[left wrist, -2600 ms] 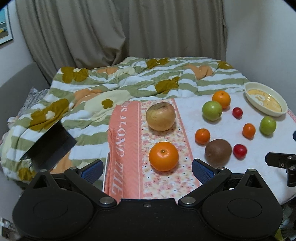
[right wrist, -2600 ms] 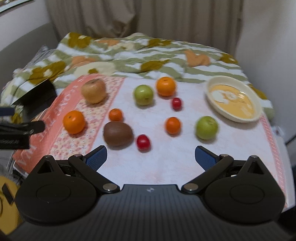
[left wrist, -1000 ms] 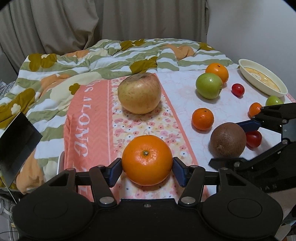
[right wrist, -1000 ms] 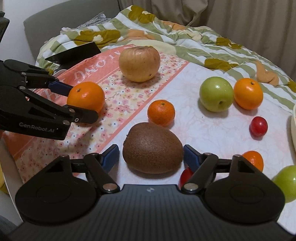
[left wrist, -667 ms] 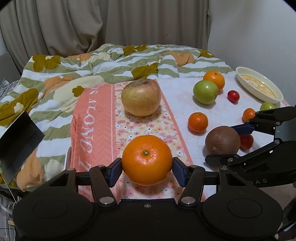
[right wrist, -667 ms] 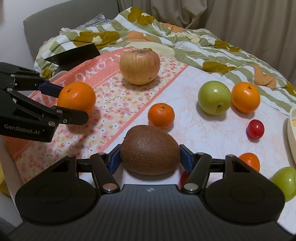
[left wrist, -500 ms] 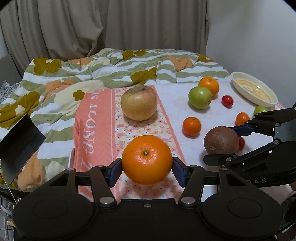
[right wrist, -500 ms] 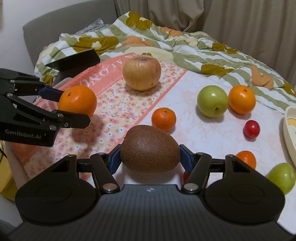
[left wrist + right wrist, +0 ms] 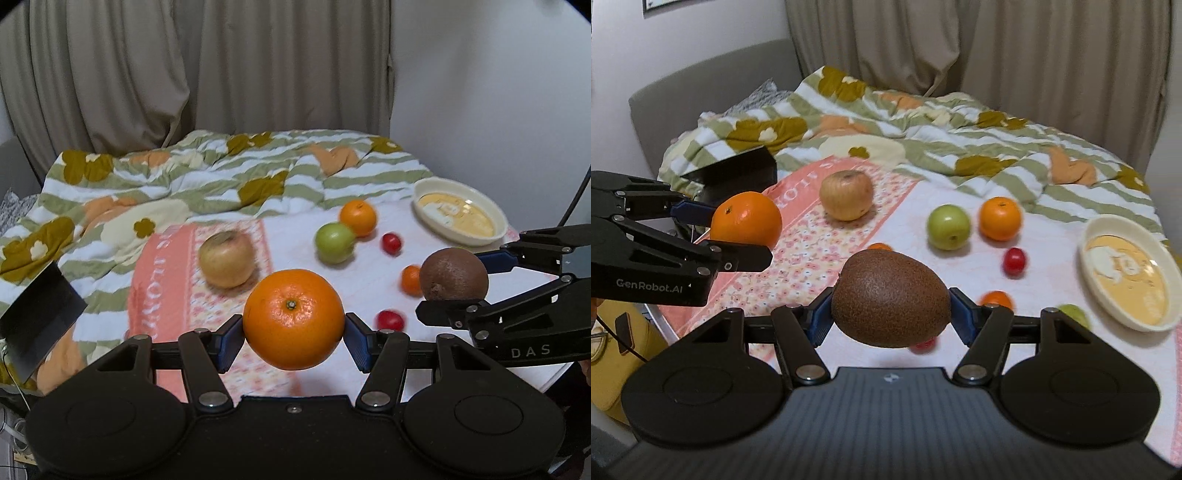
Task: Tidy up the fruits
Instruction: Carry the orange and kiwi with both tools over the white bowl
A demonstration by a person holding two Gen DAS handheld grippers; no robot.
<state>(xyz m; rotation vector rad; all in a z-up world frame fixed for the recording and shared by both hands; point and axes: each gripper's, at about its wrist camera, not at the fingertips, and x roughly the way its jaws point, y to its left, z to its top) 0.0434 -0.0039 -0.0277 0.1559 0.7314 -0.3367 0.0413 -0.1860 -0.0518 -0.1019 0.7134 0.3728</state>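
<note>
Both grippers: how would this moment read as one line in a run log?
left gripper: shut on large orange, off the table | right gripper: shut on kiwi, off the table | dish: no fruit

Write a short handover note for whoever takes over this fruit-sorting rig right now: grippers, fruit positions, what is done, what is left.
Left gripper: shut on the large orange, lifted clear of the cloth.
Right gripper: shut on the kiwi, also lifted.
On the cloth: the apple, two green fruits, a second orange, two small oranges, two red tomatoes.
The dish holds no fruit.
Done: two fruits picked up. Left: placing both, then sorting the rest.
</note>
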